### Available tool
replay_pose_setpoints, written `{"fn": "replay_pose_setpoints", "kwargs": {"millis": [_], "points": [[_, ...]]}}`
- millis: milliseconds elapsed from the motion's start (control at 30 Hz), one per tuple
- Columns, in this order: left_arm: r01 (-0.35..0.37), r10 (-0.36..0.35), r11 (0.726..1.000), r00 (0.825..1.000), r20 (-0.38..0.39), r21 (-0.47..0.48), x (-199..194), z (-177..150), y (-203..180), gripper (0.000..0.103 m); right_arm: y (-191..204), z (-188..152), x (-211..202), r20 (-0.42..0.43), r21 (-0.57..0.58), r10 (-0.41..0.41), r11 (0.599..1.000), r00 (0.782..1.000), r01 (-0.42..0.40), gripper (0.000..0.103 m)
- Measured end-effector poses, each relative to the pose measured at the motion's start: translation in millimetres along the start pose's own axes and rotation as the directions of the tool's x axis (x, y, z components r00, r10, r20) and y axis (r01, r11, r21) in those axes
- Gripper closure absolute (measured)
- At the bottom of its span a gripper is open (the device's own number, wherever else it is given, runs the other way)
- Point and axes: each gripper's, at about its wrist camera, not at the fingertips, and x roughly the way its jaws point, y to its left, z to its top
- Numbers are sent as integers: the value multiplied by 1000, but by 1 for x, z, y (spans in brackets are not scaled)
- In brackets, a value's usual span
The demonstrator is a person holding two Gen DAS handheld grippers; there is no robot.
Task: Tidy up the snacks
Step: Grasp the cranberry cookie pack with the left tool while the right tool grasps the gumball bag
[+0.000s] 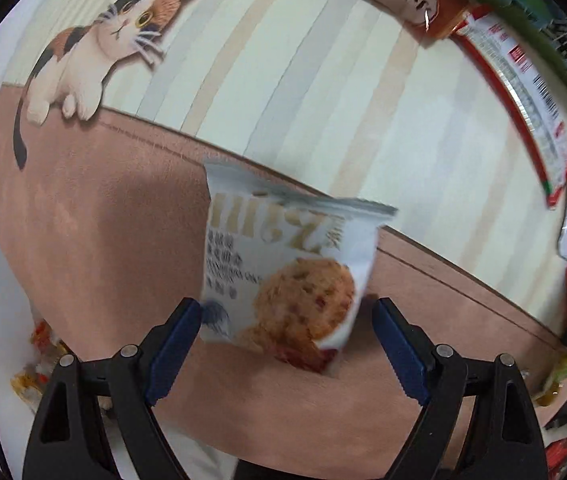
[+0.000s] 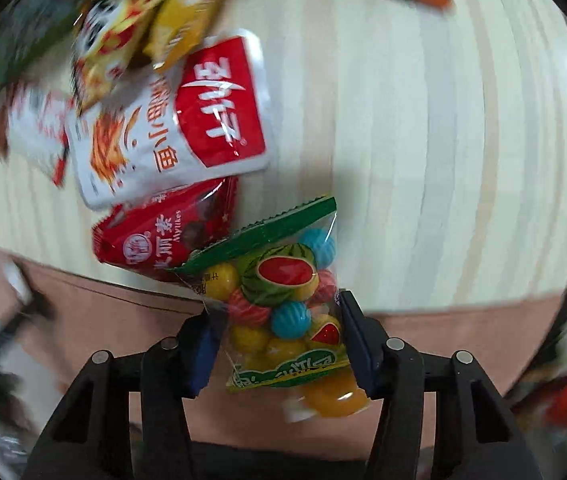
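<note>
In the left wrist view a white cookie packet [image 1: 283, 276] stands blurred between the blue pads of my left gripper [image 1: 287, 320]. The jaws are wide apart and the right pad does not touch it. In the right wrist view my right gripper [image 2: 279, 320] is shut on a clear bag of watermelon gumballs [image 2: 283, 308] with a green top strip, held above the mat.
A cat-print mat [image 1: 243, 60] with a pink border covers the table. A red Mylikes packet [image 2: 163, 236], a red-and-white fish snack pouch [image 2: 171, 124] and yellow packets [image 2: 143, 28] lie left of the gumball bag. Red packets [image 1: 523, 92] line the left view's right edge.
</note>
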Motion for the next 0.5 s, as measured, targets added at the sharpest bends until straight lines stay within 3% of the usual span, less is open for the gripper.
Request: {"fn": "replay_pose_setpoints", "kwargs": {"millis": [167,300,500], "points": [[61,-61,998,998,-10,-9,1,18,3,15,-13,-4,11,-102,94,178,981,979,-169,43],[102,-102,995,995,9,-6,-4,35,9,27,-8,-12,9,-80,34,130,991,988,-128,35],[100,-101,993,995,9,63,-12,36,-13,30,11,-13,3,-78,-19,61,998,995,-63,35]]}}
